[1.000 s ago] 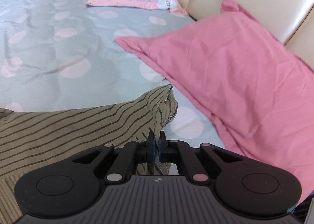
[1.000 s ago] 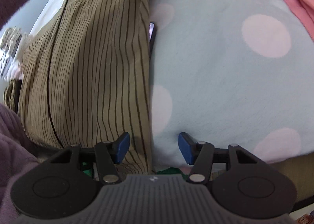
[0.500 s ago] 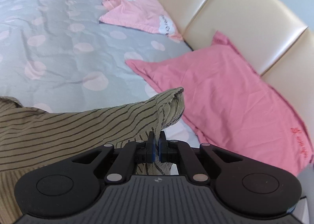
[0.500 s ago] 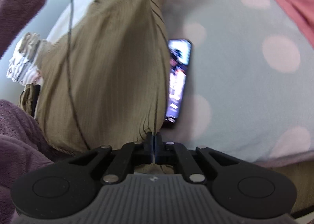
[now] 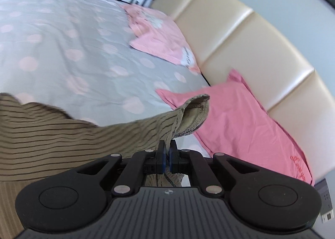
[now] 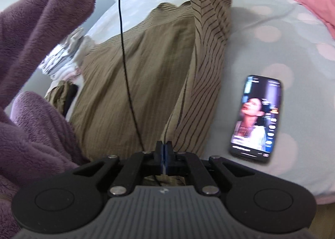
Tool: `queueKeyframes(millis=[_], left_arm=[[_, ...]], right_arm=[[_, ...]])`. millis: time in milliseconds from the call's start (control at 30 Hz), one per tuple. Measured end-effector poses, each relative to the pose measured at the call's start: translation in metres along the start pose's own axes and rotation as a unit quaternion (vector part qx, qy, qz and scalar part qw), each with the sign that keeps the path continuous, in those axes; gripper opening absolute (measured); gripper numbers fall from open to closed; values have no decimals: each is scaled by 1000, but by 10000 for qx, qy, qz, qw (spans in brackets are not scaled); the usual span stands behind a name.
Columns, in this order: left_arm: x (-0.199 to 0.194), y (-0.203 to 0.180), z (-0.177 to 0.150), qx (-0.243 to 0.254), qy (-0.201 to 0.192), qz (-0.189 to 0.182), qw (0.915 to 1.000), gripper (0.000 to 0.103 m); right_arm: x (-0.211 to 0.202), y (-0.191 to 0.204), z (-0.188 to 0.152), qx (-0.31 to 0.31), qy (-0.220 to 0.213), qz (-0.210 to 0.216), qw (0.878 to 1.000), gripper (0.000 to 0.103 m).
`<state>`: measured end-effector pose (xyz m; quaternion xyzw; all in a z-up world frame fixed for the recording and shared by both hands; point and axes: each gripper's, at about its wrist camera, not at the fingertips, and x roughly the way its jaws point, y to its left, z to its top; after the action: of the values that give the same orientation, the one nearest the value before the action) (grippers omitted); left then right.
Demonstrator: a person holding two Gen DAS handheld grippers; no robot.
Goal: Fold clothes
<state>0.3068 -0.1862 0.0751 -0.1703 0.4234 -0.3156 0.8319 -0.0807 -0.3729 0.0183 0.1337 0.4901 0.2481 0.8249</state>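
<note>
A bed [image 5: 62,35] covered by a grey sheet with pale pink dots fills both views, backed by a cream padded headboard [image 5: 240,35]. Two pink pillows [image 5: 240,117] are laid along the headboard edge of the bed. A striped olive shirt [image 6: 134,83] is spread over the near side of the bed, with one long part lifted above the sheet. A purple fleece sleeve [image 6: 35,35] is seen at the left of the right wrist view. A lit phone [image 6: 256,119] is lying flat on the sheet just beside the shirt's right edge. The left gripper [image 5: 166,153] is clamped on a cuffed end of the shirt, which is held clear of the bed. The right gripper [image 6: 164,155] is pinched together on the shirt's hem near the bed's near edge. A thin black cable [image 6: 125,67] is hung across the fabric.
</note>
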Motion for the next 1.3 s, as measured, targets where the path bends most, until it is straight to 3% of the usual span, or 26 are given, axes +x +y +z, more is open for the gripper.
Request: queueKeyframes(millis=[300, 633, 800, 933, 1033, 1300], left_arm=[[-39, 90, -16, -605, -300, 301, 9973, 1], [-39, 190, -54, -1510, -468, 602, 9856, 1], [-42, 223, -70, -1717, -457, 694, 9816, 1], [-45, 234, -71, -1766, -443, 817, 9799, 4], [-49, 234, -71, -1727, -491, 957, 9791, 13], [-88, 198, -83, -1283, -351, 1019, 9859, 20]], right_arm=[[29, 19, 7, -202, 401, 420, 9981, 2], [70, 33, 13, -202, 978, 690, 9926, 2], [87, 32, 12, -168, 1294, 677, 9891, 2], [91, 28, 11, -125, 1435, 634, 9875, 2], [91, 27, 12, -94, 1470, 577, 9874, 2], [93, 41, 8, -432, 1509, 434, 9867, 2]])
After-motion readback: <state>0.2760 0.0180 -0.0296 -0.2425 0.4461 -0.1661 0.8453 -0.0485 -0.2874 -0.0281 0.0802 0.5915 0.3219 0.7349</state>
